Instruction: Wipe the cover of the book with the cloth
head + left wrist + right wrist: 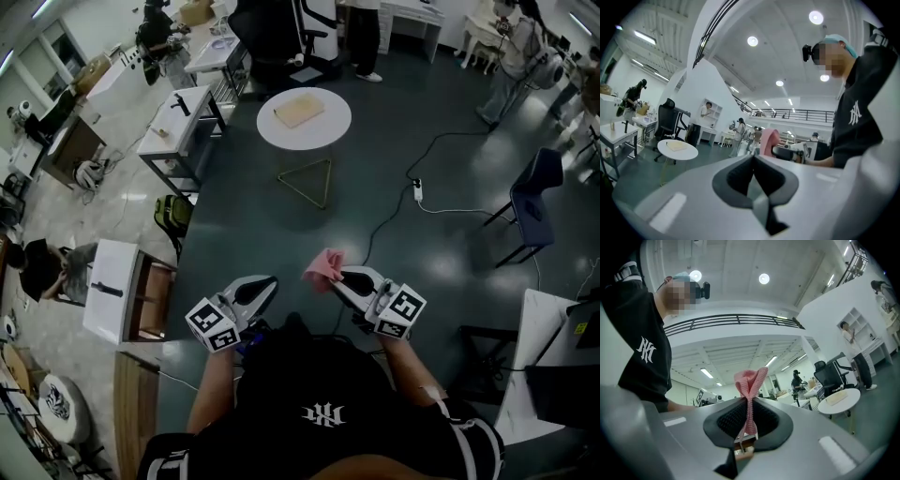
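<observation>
Cloth pinched in the right gripper, book well away on the round table.

The right gripper [749,414] has its jaws closed flat on the pink cloth [750,380], whose bunched end sticks out past the tips. The left gripper [753,165] has its jaws closed together with nothing between them. Seen from the head, the tan book [298,110] lies on the white round table [326,129] at 12 o'clock from both grippers. The person's black shirt [323,389] carries a white monogram of interlocked letters.
</observation>
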`<state>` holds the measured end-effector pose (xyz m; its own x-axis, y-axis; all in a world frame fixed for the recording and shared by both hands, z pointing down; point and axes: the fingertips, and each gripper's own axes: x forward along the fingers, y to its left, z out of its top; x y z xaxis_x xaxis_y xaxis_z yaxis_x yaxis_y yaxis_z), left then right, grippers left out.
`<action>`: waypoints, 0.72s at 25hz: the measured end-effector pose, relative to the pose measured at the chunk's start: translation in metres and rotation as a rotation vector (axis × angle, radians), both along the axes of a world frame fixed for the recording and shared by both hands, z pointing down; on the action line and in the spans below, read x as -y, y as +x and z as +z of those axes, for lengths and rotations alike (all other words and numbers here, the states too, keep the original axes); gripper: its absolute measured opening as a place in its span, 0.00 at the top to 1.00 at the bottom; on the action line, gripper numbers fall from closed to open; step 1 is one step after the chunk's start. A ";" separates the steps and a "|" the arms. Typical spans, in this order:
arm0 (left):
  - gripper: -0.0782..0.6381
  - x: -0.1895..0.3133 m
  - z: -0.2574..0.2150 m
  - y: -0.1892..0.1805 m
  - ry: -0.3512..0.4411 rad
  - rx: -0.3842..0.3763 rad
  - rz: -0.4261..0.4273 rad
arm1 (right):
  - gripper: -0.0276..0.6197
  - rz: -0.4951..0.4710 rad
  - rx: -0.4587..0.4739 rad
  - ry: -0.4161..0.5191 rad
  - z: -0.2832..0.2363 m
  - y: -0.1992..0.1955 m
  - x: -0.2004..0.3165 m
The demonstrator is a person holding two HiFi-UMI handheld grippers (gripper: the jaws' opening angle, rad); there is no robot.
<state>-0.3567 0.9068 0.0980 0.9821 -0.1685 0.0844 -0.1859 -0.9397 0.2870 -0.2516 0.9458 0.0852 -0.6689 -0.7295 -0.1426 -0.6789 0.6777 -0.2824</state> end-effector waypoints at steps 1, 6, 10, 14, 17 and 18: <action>0.88 0.001 0.001 0.004 -0.004 0.004 0.003 | 0.92 0.001 0.001 -0.002 0.000 0.005 0.001; 0.88 0.016 -0.003 0.036 0.001 0.002 0.035 | 0.91 0.009 0.002 -0.015 -0.001 0.032 0.016; 0.88 0.044 0.011 0.063 -0.045 -0.005 0.066 | 0.91 0.055 -0.014 -0.023 0.000 0.059 0.036; 0.88 0.084 0.014 0.103 -0.037 -0.036 0.124 | 0.91 0.125 -0.024 -0.061 0.006 0.098 0.059; 0.88 0.125 0.010 0.132 -0.016 -0.058 0.141 | 0.91 0.149 -0.055 -0.091 0.011 0.127 0.090; 0.88 0.140 0.009 0.139 -0.016 -0.064 0.139 | 0.91 0.152 -0.063 -0.095 0.010 0.134 0.103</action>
